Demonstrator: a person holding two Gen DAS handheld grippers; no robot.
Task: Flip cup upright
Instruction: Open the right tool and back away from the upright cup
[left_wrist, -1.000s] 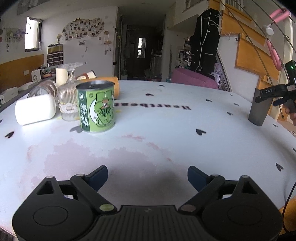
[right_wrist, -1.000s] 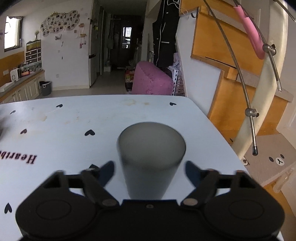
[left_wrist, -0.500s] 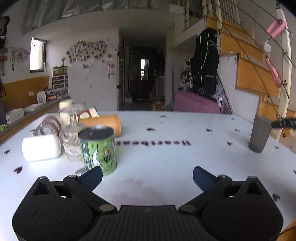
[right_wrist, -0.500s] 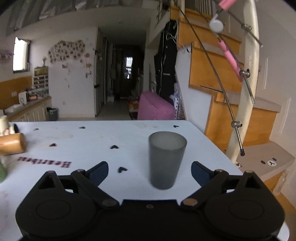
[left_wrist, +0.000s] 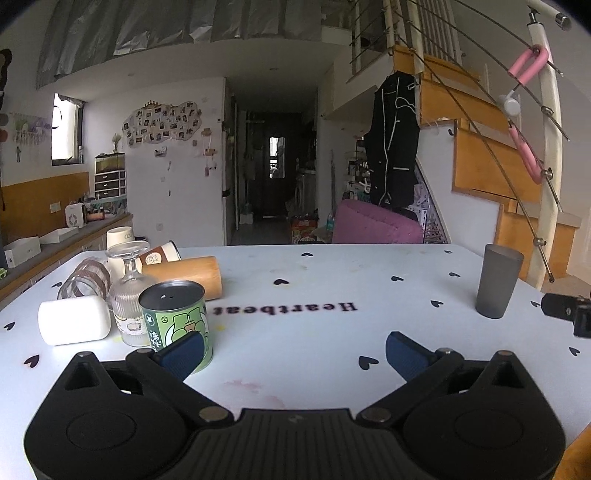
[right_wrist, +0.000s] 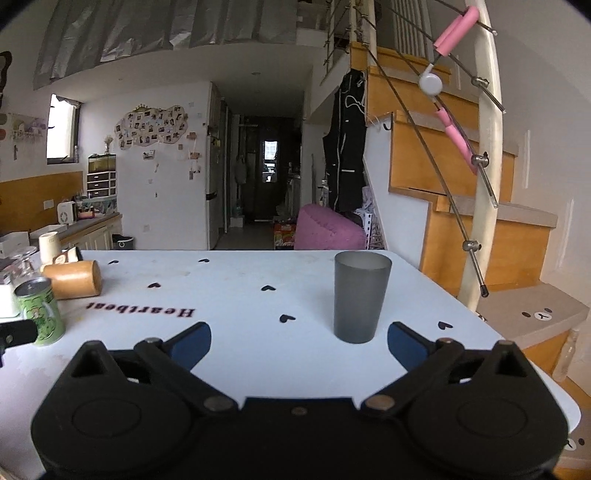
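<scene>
Grey and translucent, the cup (left_wrist: 498, 285) is seen from the left wrist standing mouth-up on the table (left_wrist: 295, 332), far off to the right of the left gripper (left_wrist: 293, 349) and well apart from it. Half a second ago the same cup was seen with its wide end down. The left gripper is spread wide and nothing is held or touched; its left finger overlaps the can (left_wrist: 176, 321) in view, though contact cannot be judged. The tip of the right gripper (left_wrist: 567, 314) is glimpsed at the right edge, just beside the cup.

From the right wrist, the cup (right_wrist: 360, 295) is seen upright just ahead of the right gripper (right_wrist: 298, 341), nearer its right finger but clear of both. A second ago it was framed closely between the fingers; now it stands free beyond them. The jaws are fully parted and empty.
</scene>
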